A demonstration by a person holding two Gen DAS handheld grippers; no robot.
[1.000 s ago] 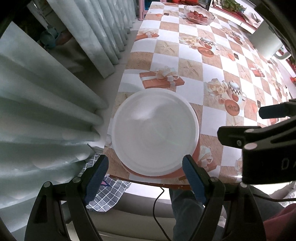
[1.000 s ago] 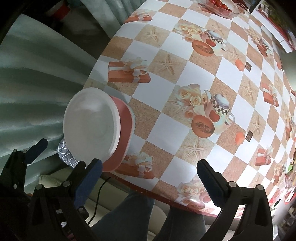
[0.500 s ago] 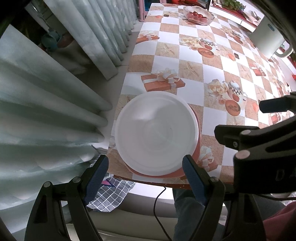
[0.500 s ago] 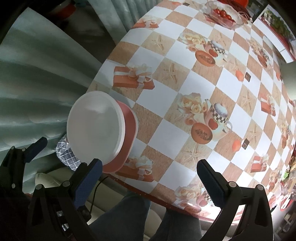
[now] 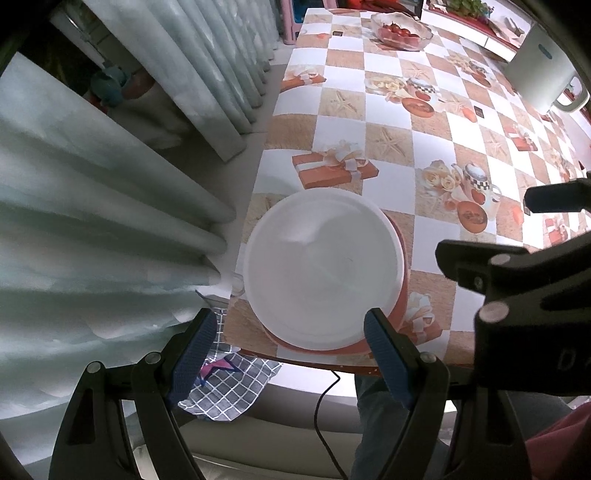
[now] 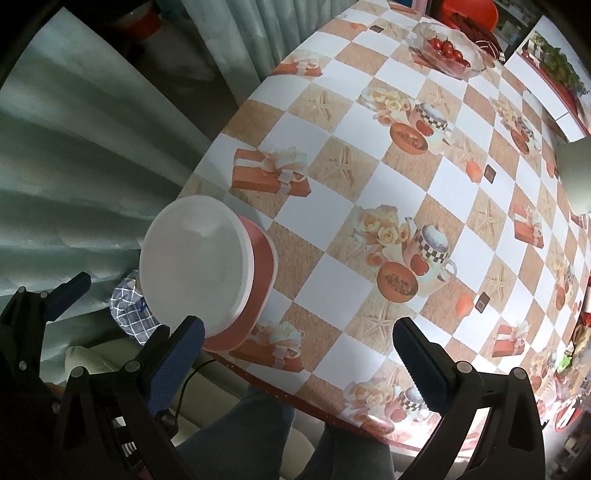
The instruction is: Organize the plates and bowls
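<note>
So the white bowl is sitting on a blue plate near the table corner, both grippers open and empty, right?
Not quite: the plate under the white bowl is salmon red, not blue, as the right wrist view shows. The rest holds: left gripper and right gripper are open and empty.

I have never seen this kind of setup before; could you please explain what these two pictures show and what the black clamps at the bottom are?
Each picture comes from a fisheye camera on a hand-held gripper, looking along its two fingers. A person holds one in each hand. The left gripper and the right gripper both stand open and hold nothing. Below them is a table with a patterned checked cloth. Near its corner a white bowl sits on a red plate. At the far end stands a glass bowl of tomatoes, and a white jug to the right.
</note>
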